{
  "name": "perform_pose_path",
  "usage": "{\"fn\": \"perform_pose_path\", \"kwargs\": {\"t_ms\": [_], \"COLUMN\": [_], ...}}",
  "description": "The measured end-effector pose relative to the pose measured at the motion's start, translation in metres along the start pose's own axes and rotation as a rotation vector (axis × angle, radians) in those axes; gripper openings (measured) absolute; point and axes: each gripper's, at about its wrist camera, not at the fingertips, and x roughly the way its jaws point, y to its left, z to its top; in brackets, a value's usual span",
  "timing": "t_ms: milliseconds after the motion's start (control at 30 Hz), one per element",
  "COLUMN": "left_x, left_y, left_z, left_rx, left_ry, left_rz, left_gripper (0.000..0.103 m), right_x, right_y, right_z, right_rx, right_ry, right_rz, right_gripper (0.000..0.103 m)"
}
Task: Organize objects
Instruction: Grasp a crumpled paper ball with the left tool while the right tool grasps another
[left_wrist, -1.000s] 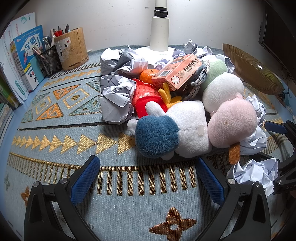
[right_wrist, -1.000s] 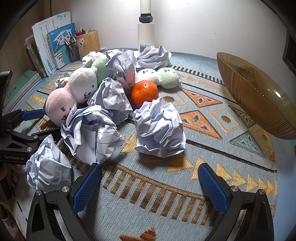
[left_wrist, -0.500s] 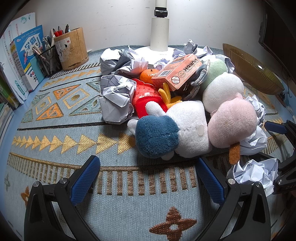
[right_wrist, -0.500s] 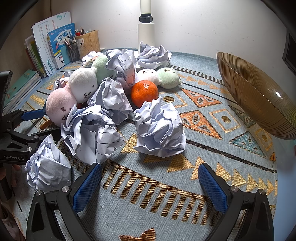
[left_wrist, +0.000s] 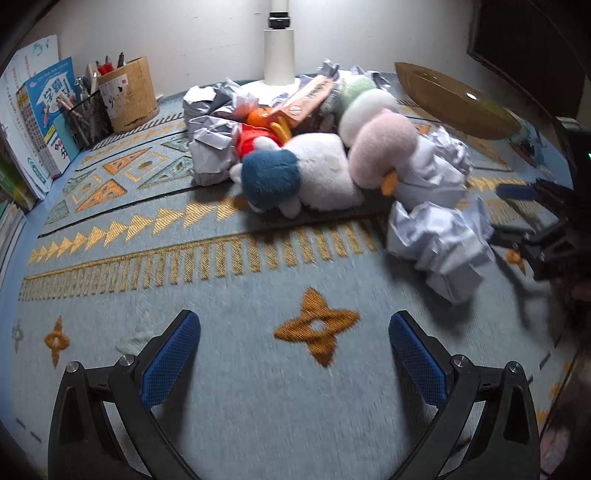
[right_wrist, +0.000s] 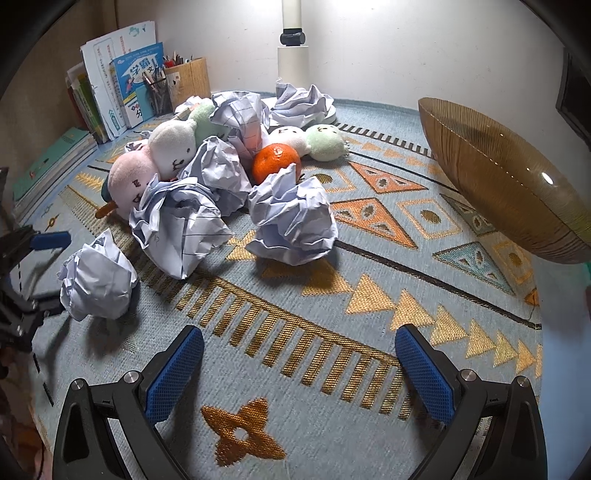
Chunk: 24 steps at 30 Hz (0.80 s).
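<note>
1. Pulling back: left gripper (left_wrist: 295, 354) has retreated from the heap since half a second ago; the blue-and-white plush toy (left_wrist: 295, 181), then right between its jaw tips, now sits well ahead of them. Bare patterned blue-and-gold woven mat (left_wrist: 229, 402) lies between the jaws. Left view is motion-blurred, so it is mid-move.
2. Right gripper (right_wrist: 299, 369) has barely shifted; its view matches the earlier one, only a touch further back.
3. Nothing in the pile looks picked or displaced. Judgement: sorting has not started; left looks to be re-aiming, maybe at loose paper.
4. Jaw state: both grippers spread wide, blue pads far apart, nothing between them.
5. Left pose: low over the mat, pointing forward at the heap. Ahead and right of its jaws lies a crumpled white paper ball (left_wrist: 439, 240), nearest item. Beyond that, the pink round plush (left_wrist: 384, 147), touching the blue-and-white one.
6. Right pose: low, level, fingers forward. Dead ahead of its jaws, a crumpled lined-paper ball (right_wrist: 291, 221); behind it and touching, the orange mandarin (right_wrist: 275, 160). Ahead-left, a larger crumpled lined sheet (right_wrist: 177, 225), and a small white paper wad (right_wrist: 96, 280) just outside the left pad line.
7. Amber ribbed glass bowl (right_wrist: 509, 184) sits far ahead-right of the right jaws, tilted, well apart from the pile; likely a destination, cannot confirm.
8. Left gripper shows at the left edge of the right view, blurred.
</note>
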Motion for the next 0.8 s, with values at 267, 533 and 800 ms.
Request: {"fn": "perform_pose_path", "kwargs": {"t_ms": [267,533,800], "left_x": [0.011,0.029,0.008], "left_y": [-0.058,-0.063,-0.065], "left_z": [0.016,0.041,0.039], "left_rx": [0.031,-0.069,-0.087], "left_ry": [0.001,-0.032,-0.164], "left_rz": [-0.015,0.053,0.031], "left_gripper": [0.103,0.103,0.049], "right_x": [0.029,0.040,0.021], "right_y": [-0.013,-0.014,-0.010], "right_z": [0.037,0.053,0.049], "right_rx": [-0.036,-0.015,-0.051], "right_ry": [0.001,-0.001,-0.092], "right_rz": [0.030,0.011,0.111], "right_gripper": [0.103,0.103,0.044]}}
